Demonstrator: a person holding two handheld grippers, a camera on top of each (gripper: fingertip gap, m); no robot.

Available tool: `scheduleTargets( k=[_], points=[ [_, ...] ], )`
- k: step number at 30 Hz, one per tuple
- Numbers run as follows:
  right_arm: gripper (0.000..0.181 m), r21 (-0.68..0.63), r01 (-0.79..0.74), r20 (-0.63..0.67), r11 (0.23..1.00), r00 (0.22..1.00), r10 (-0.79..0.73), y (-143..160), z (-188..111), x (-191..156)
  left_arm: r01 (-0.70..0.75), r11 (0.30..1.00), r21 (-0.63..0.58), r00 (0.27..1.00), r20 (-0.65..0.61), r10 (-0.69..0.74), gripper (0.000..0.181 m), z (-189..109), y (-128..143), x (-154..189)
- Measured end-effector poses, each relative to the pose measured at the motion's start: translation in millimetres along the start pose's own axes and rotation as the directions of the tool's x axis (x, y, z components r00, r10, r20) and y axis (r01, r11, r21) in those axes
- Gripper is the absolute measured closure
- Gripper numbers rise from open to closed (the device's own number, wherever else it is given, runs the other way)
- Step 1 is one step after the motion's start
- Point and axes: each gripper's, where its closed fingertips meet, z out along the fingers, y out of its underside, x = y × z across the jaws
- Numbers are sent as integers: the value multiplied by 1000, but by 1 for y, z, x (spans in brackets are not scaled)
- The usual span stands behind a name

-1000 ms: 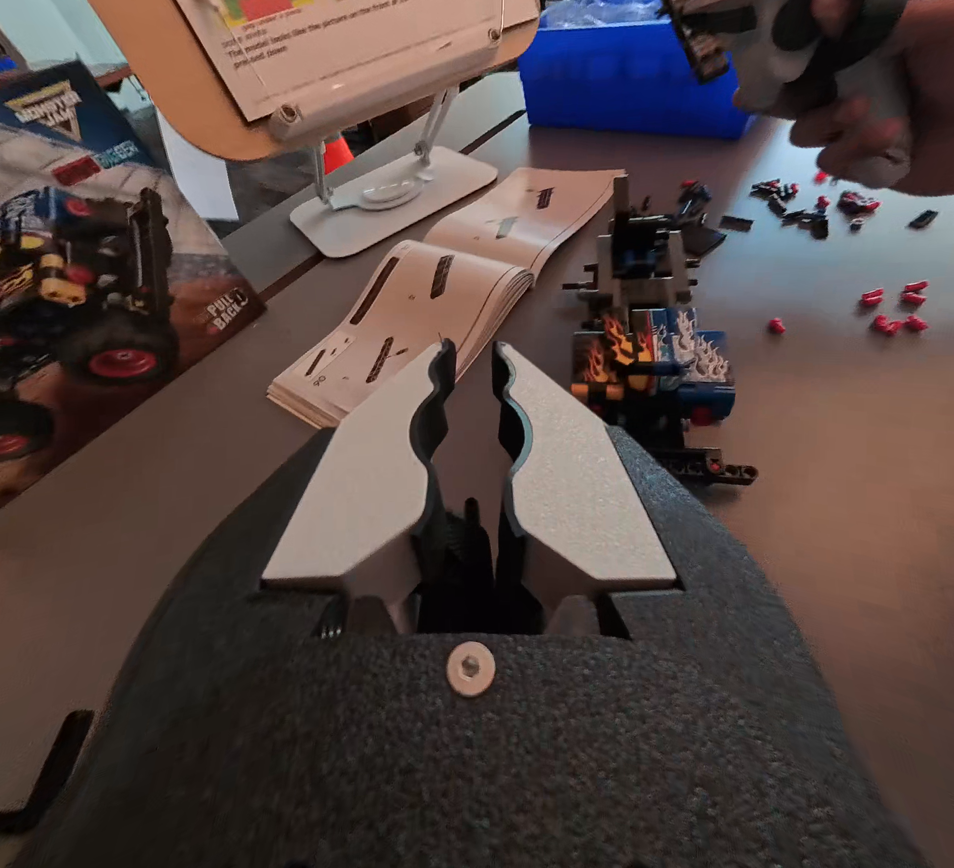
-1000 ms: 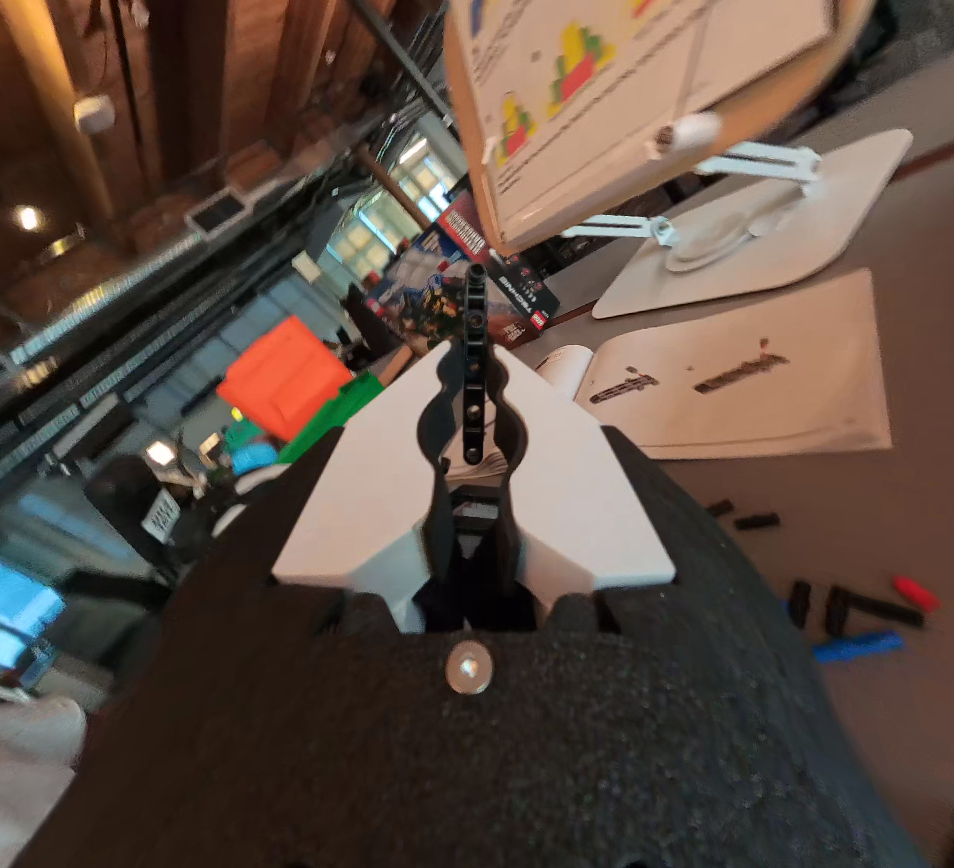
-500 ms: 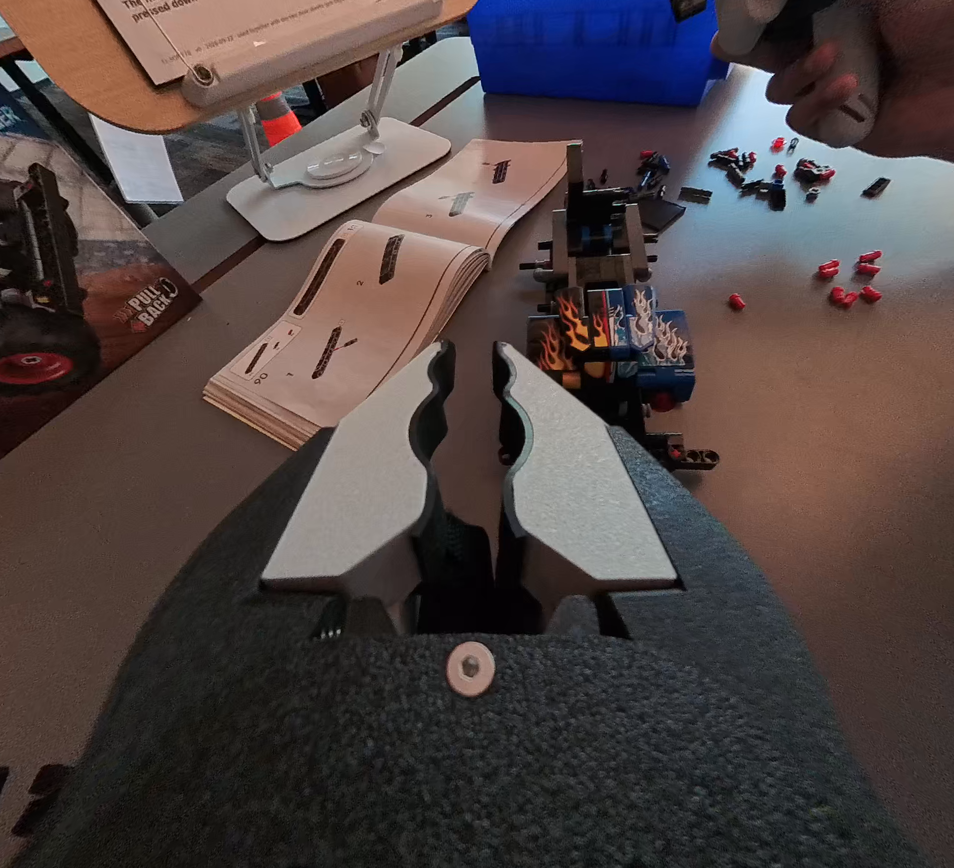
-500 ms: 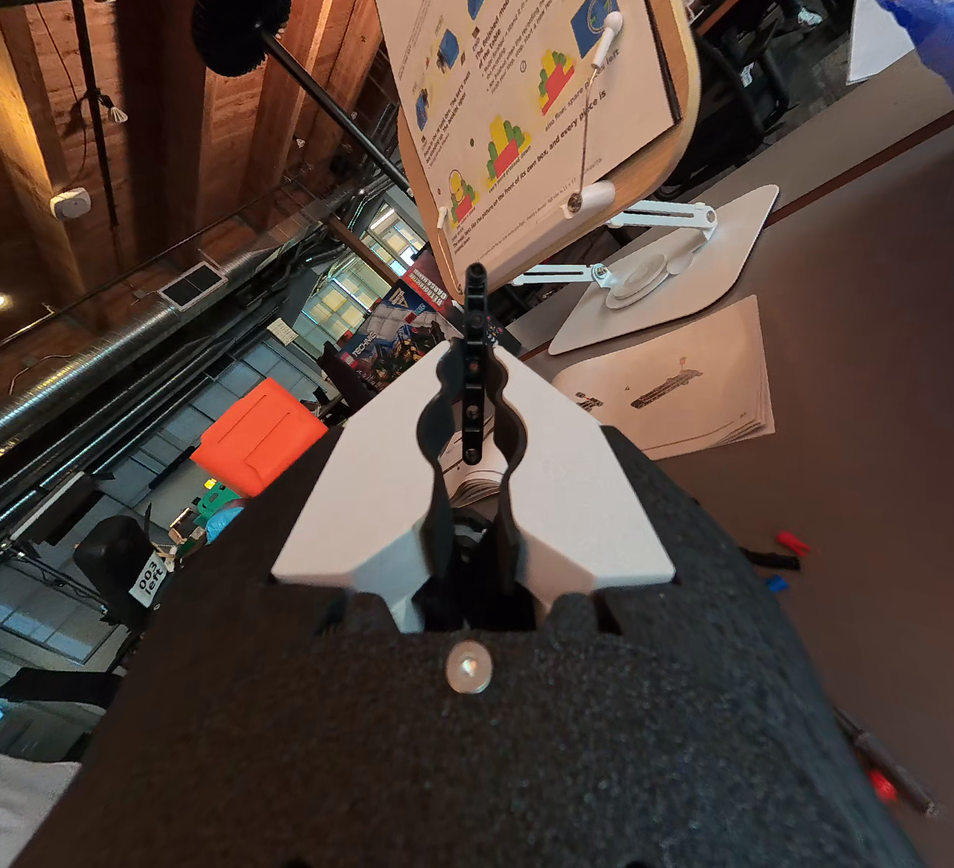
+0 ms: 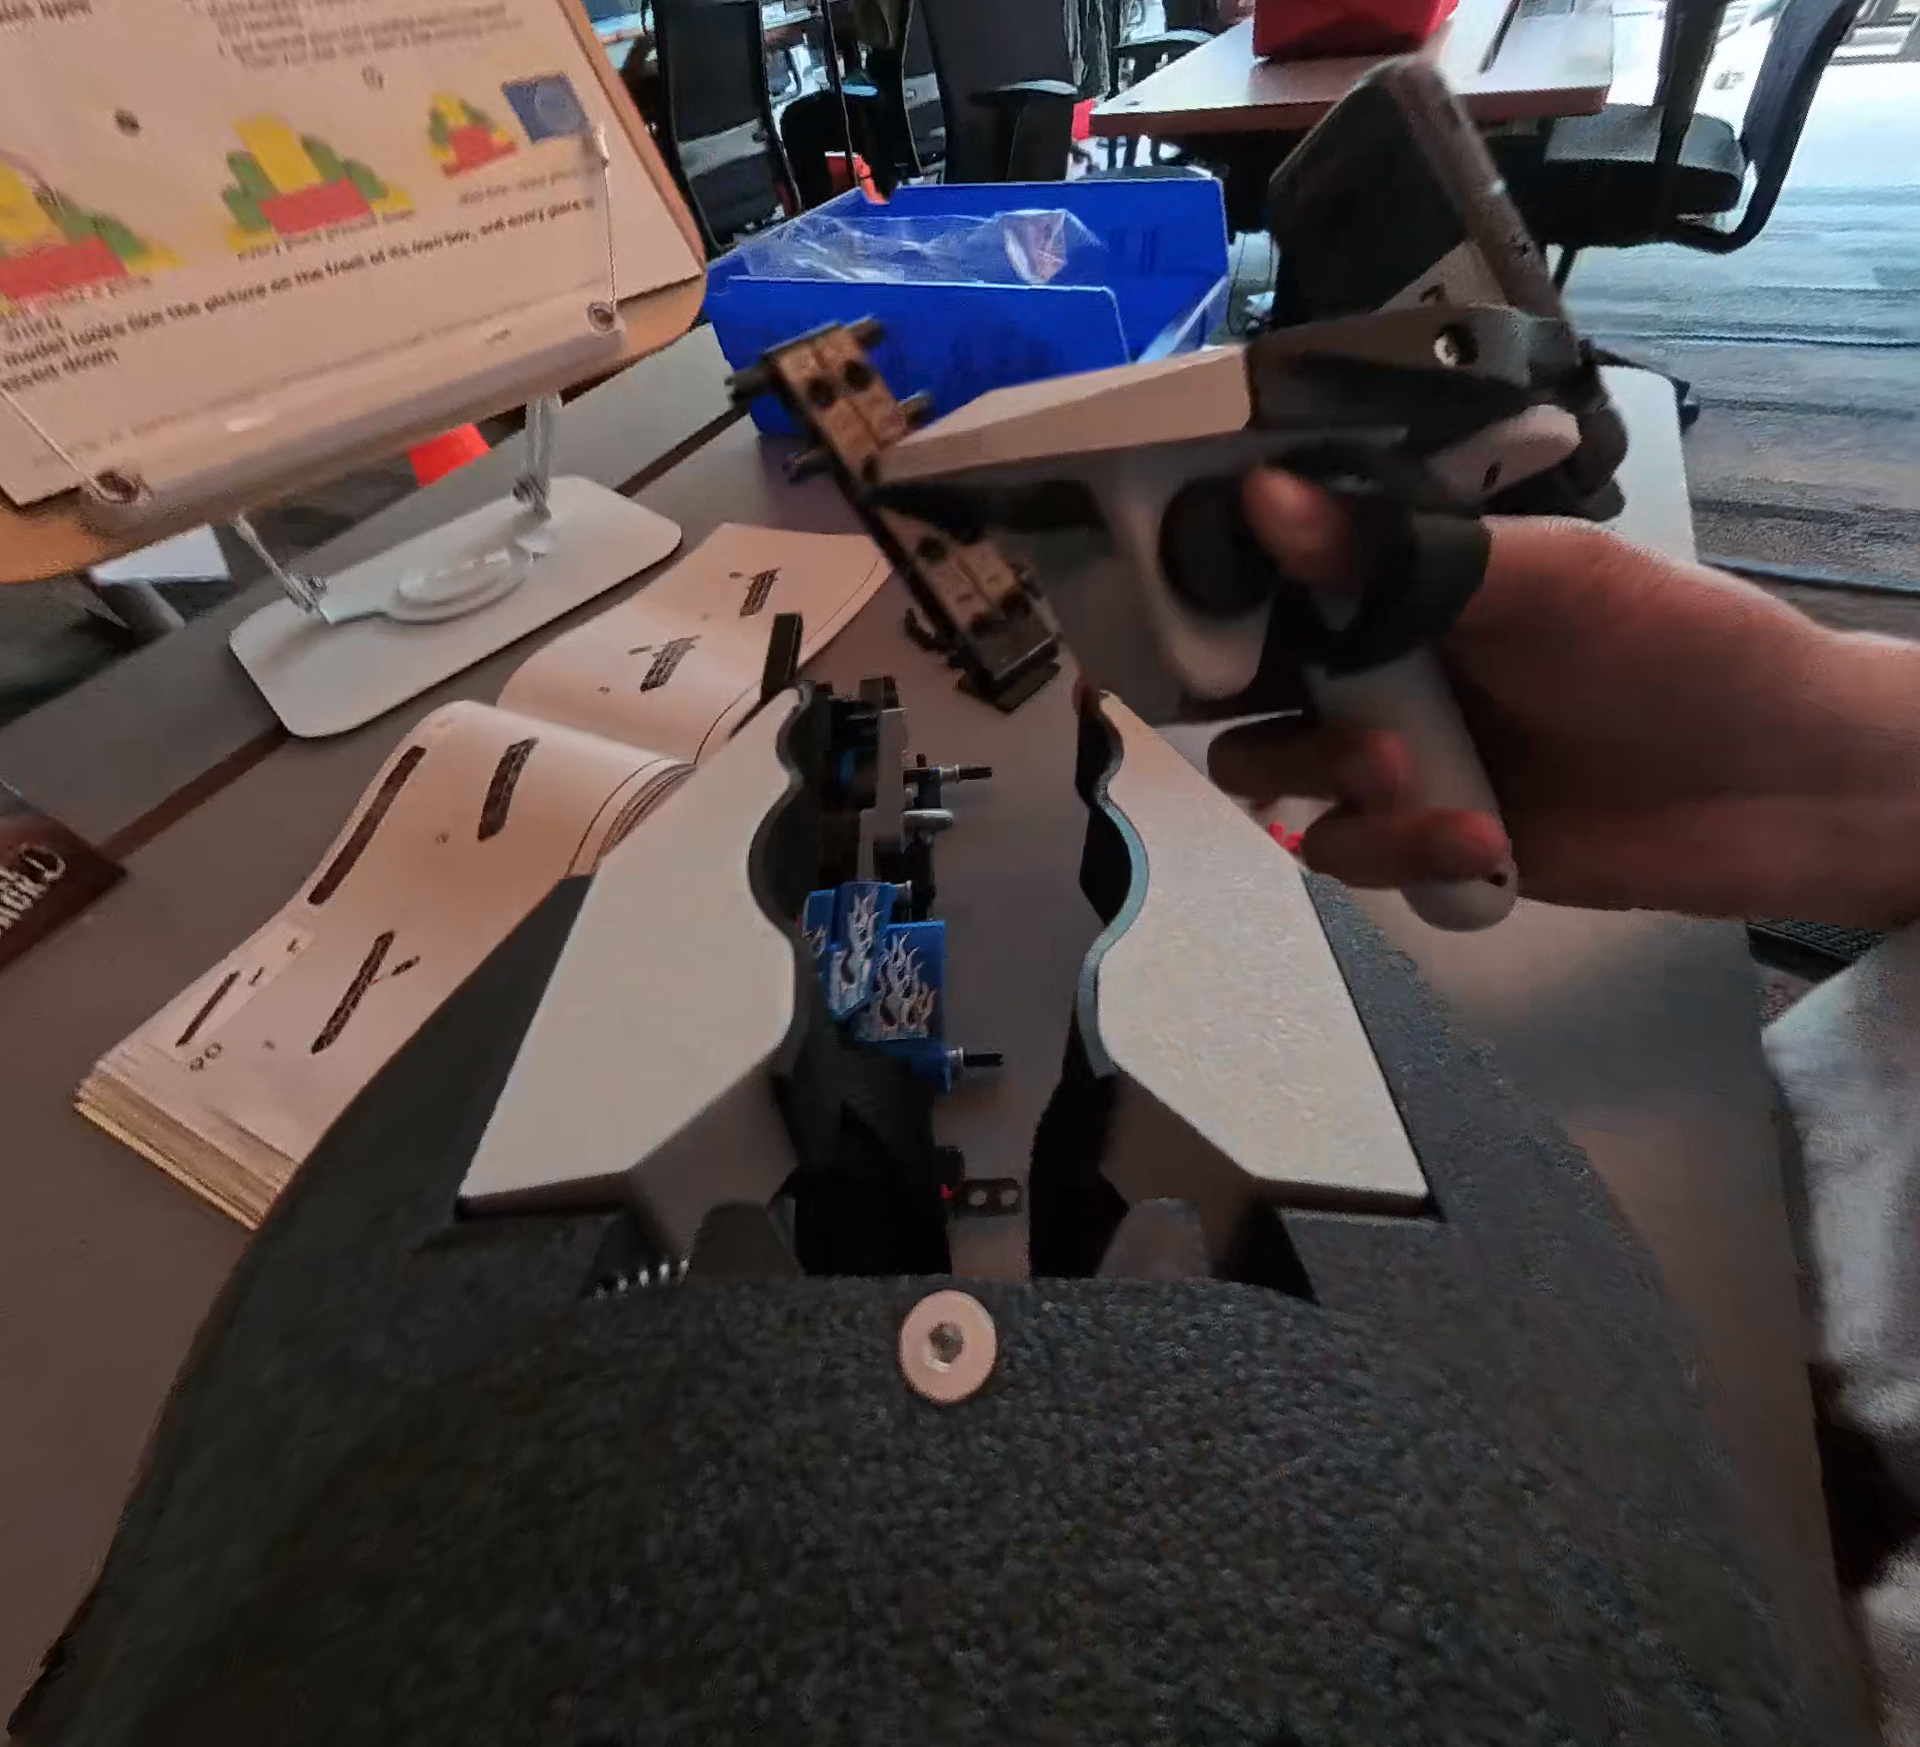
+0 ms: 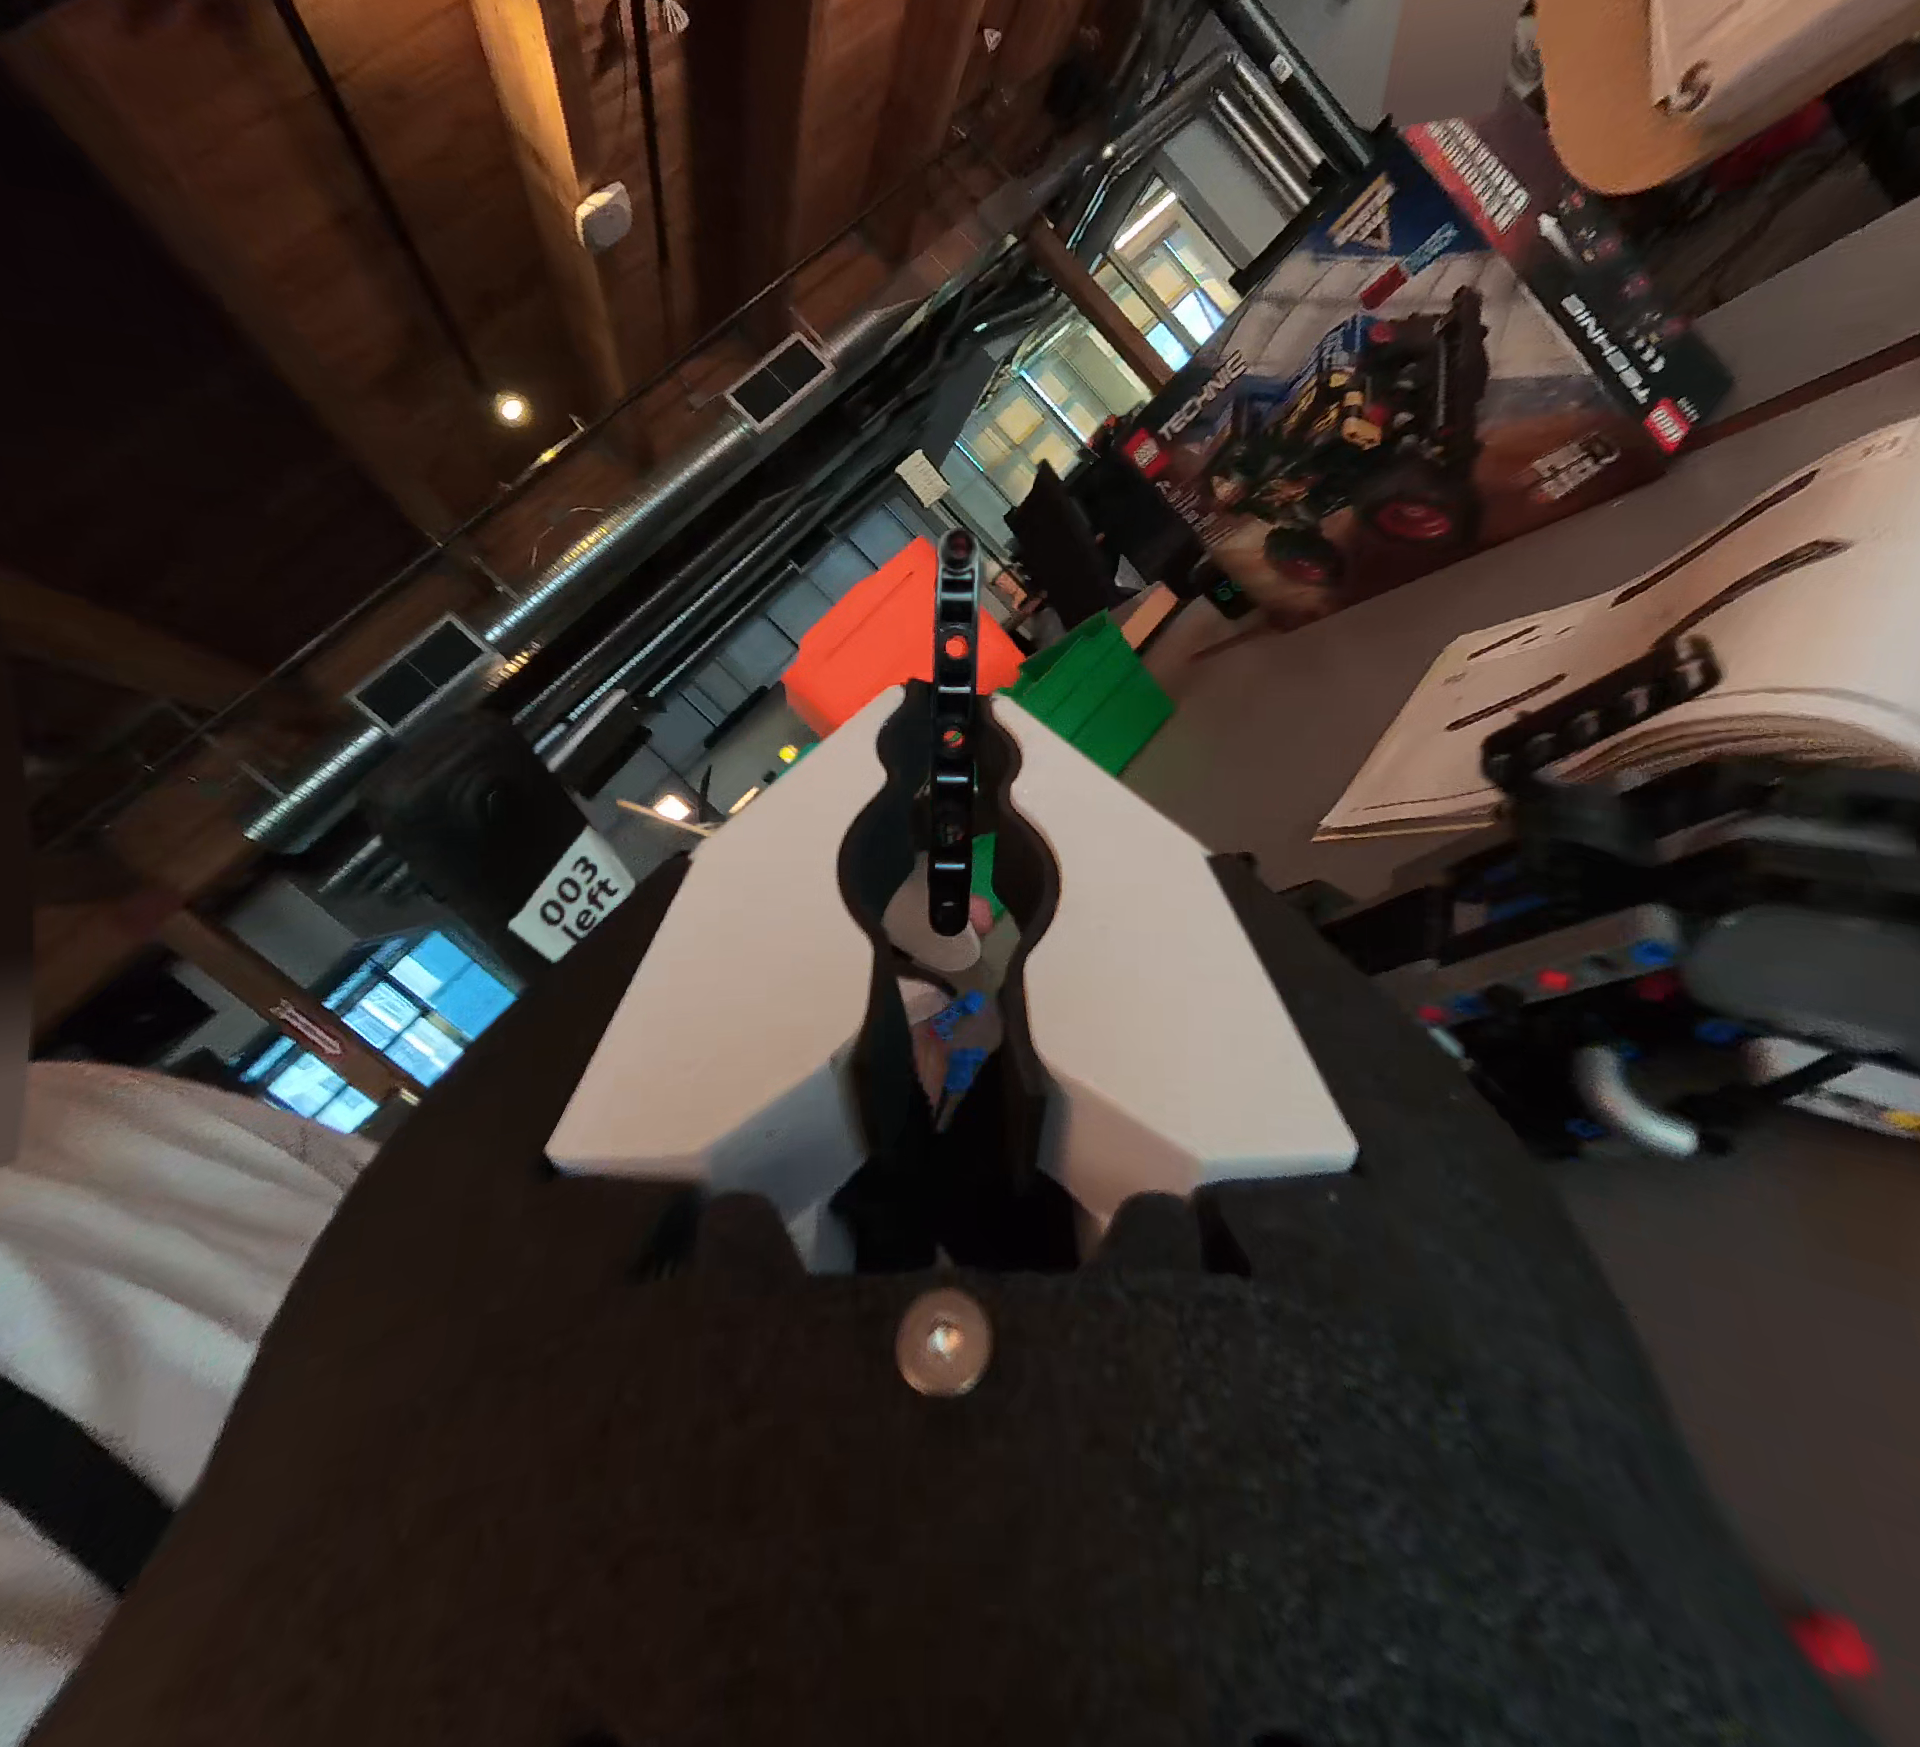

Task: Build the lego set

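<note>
The partly built truck model, blue with flame panels, stands on the grey table. My left gripper is open wide, with its jaws on either side of the model. The model lies close to the left finger and clear of the right one. My right gripper is shut on a long black beam with holes. In the left wrist view this gripper holds the beam tilted in the air, just above and beyond the model. The model shows blurred at the right of the right wrist view.
An open instruction booklet lies left of the model. Behind it, a sheet holder on a white stand. A blue bin stands at the back. The set's box stands on the table. A hand grips the right gripper. One gripper's finger ends stand about 4 cm off the other's.
My left gripper has opened wide and moved forward, so the model now sits between its jaws. The right gripper has come down and closer with the beam, tilting over the model.
</note>
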Motion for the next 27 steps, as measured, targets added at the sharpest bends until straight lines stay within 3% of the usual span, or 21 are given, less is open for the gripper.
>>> scheduleTargets(
  k=[4,8,11,19,23,27],
  points=[
    [175,14,-61,44,998,997,61,10,0,-15,-22,999,31,1000,-14,23,143,-4,-11,18],
    [174,-2,5,52,1000,999,-5,18,-2,-30,-16,993,116,999,37,11,157,-17,-27,17],
    [174,16,20,35,1000,999,-21,18,-10,-31,-100,991,93,992,90,92,160,-22,-26,15],
    [174,12,-219,80,976,973,217,23,-27,-28,-365,930,28,925,122,360,150,-16,-11,32],
    [174,-21,-304,122,952,945,304,27,-27,-34,-447,893,50,889,140,437,164,-19,-16,31],
    [174,-32,-410,158,912,899,409,30,-29,-31,-462,886,48,884,100,456,166,-20,-12,29]
  ],
)
